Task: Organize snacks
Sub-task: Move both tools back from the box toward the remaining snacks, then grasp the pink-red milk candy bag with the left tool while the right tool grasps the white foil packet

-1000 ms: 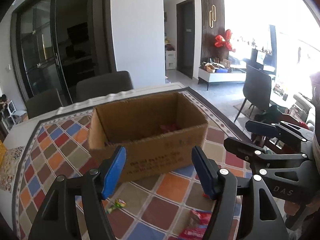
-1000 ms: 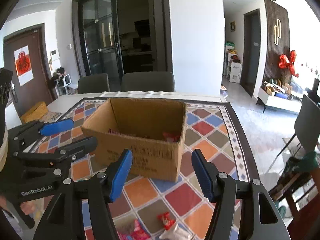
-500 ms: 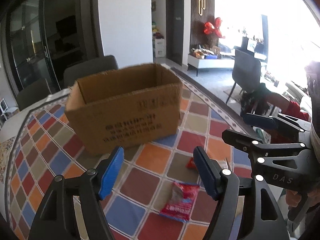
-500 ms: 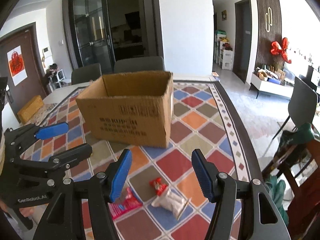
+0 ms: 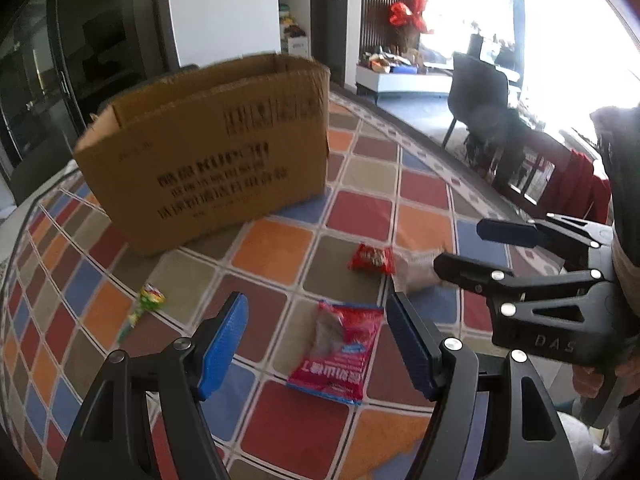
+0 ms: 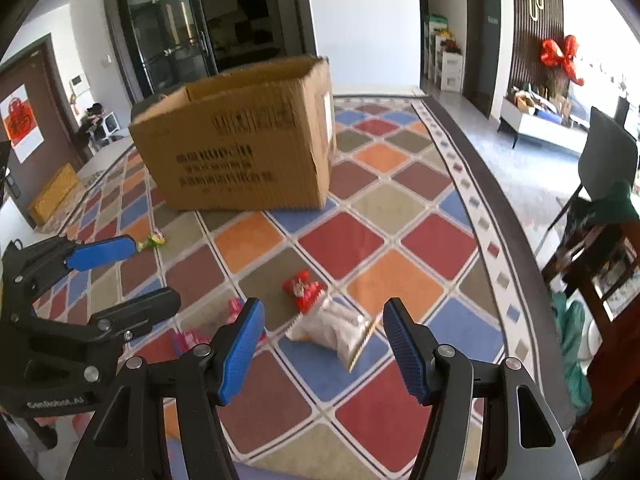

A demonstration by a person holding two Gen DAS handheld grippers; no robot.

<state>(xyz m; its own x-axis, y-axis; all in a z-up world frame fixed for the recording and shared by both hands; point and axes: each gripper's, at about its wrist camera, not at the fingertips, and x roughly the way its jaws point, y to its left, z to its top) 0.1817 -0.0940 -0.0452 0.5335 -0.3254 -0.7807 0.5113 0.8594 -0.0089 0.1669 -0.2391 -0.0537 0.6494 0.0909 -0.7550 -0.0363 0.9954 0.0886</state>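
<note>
Two hand-held grippers, left (image 5: 316,344) and right (image 6: 324,344), half-open, empty; I risk pads skidding off the flat pink packet (image 5: 334,354) and the white packet (image 6: 334,330).

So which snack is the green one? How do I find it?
Start at the big cardboard box on the checkered tablecloth. The green candy lies alone in front of the box's left corner. It is small, green and twisted; the other packets are red, pink or white.

"DAS" on right gripper (image 5: 456,248) body, at 4 o'clock in left view. "GenRobot.AI" on left gripper (image 6: 152,268) body, at 8 o'clock in right view. Cardboard box (image 6: 240,144) print blurred, unreadable.
</note>
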